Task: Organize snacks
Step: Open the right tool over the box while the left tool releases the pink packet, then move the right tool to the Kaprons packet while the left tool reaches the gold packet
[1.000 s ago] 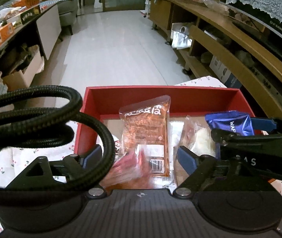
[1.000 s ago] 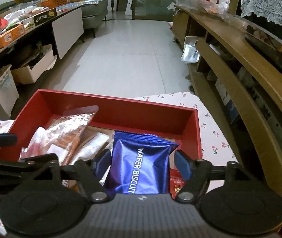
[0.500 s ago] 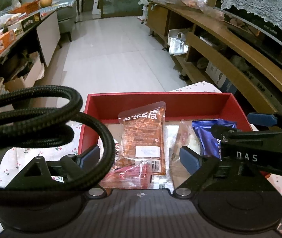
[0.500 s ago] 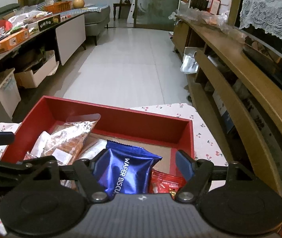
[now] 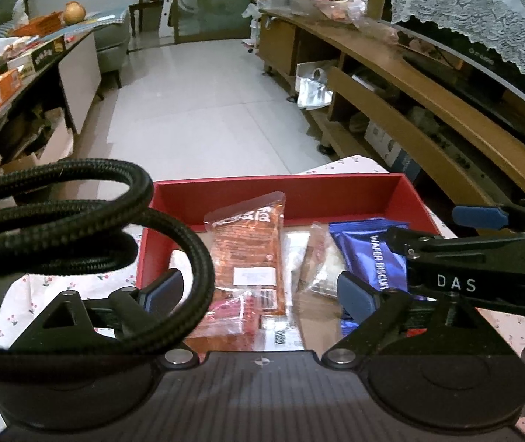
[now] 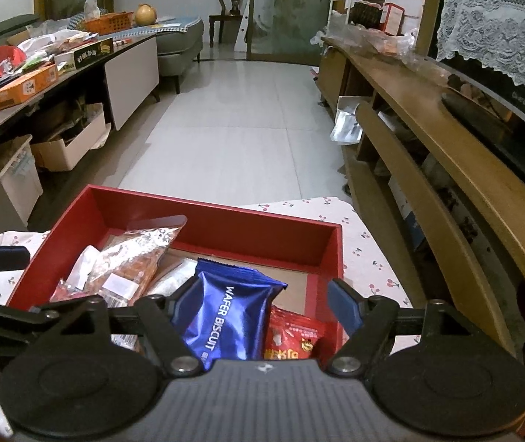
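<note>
I saw both claws spread wide and empty, left gripper (image 5: 258,291) and right gripper (image 6: 258,304) near the red box (image 6: 225,228), blue wafer packet (image 6: 229,313) lying inside at its right, orange packet (image 5: 249,254) left of it.

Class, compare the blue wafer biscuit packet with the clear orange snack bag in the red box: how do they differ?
The wafer biscuit packet is opaque shiny blue; the orange snack bag is see-through, showing its contents. The packet bears English lettering; the bag has a white label. The packet lies nearer the right wall of the red box, the bag further left. Both rest inside it.
</note>
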{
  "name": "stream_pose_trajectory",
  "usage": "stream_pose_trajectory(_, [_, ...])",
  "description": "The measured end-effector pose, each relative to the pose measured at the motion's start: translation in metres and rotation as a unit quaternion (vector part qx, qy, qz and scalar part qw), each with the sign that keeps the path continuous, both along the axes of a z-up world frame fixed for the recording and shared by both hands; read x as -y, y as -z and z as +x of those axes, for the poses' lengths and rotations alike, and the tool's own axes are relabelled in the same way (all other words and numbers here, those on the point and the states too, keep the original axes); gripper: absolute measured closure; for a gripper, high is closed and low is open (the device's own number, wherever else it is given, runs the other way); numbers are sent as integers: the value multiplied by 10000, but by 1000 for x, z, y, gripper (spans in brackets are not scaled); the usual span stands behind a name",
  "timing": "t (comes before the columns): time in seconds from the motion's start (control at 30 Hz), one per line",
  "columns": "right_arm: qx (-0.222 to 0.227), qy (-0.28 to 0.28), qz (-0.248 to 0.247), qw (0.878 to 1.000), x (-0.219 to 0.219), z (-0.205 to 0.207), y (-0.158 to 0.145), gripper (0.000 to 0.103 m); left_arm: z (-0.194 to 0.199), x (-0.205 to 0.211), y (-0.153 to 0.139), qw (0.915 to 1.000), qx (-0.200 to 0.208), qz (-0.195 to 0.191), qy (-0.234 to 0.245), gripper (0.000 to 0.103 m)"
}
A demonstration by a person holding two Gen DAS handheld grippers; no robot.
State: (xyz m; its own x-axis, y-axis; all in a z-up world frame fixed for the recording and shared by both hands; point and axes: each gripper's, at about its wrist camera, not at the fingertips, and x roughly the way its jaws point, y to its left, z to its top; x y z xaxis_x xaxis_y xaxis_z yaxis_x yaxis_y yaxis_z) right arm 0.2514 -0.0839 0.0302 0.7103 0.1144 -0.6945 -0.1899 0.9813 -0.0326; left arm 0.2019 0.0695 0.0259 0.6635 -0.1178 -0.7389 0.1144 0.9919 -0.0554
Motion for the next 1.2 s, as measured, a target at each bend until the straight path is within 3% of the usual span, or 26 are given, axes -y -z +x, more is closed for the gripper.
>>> stream_pose_trajectory(0.27, [-58, 109, -31, 9999, 24, -24, -4, 2, -17, 20, 2, 9990, -69, 9, 448, 8])
stream_pose_trajectory(0.53, [-376, 274, -23, 9989, 60, -53, 3, 1, -34, 55, 18, 9935, -361, 54, 1077, 7])
stream_pose_trajectory(0.7, [-715, 116, 67, 9974, 70, -62, 15, 1, -39, 56, 27, 9917, -589, -24, 1145, 7])
stream_pose_trajectory(0.83, [-1052, -295, 23, 9940, 64, -63, 32, 0, -44, 45, 32, 9915, -730, -79, 1071, 7])
stream_pose_trajectory(0.97, [-1174, -1043, -86, 9876, 50, -64, 43, 0, -48, 33, 36, 9917, -840, -39, 972, 6])
stream_pose_trajectory(1.2, [-1420, -2277, -598, 9615, 23, -54, 68, 0, -51, 23, 42, 9907, -975, -113, 941, 6])
